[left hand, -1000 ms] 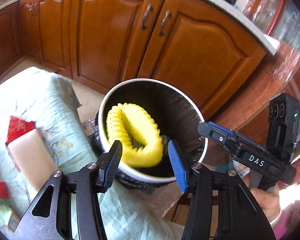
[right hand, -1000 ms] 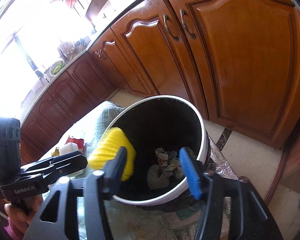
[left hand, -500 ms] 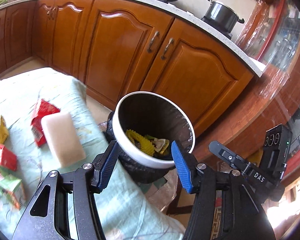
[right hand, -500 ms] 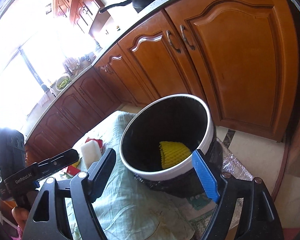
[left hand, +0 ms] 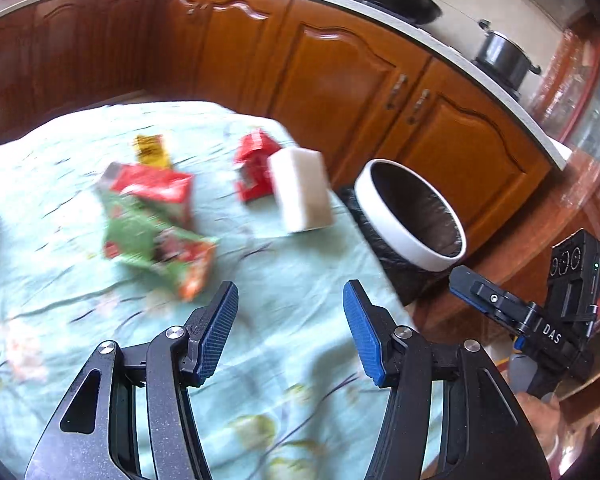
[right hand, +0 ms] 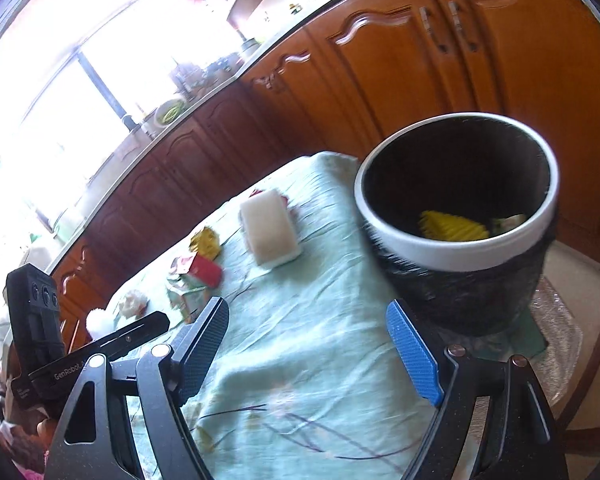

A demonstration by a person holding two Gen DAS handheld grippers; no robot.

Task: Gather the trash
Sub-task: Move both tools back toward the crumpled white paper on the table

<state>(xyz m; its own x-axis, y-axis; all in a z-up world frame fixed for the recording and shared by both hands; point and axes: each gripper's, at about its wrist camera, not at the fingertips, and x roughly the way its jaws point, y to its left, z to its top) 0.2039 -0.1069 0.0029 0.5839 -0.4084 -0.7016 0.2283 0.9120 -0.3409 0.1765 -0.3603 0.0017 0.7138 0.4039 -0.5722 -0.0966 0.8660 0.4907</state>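
Left to right: crumpled green-and-red packet (left hand: 156,232), red wrapper (left hand: 256,168) and white foam block (left hand: 300,194) lie on the cloth-covered desk (left hand: 300,360); the bin (right hand: 458,216), beside its edge, holds a yellow piece (right hand: 452,228). Left gripper (left hand: 290,330) and right gripper (right hand: 314,354) hover released and empty, fingers spread. Judged step: returning for trash; next, descend over the packet and close.

Wrappers (left hand: 156,216) and block (left hand: 300,192) lie on the cloth (left hand: 280,320); bin (left hand: 412,216) apparently just beyond its right edge.
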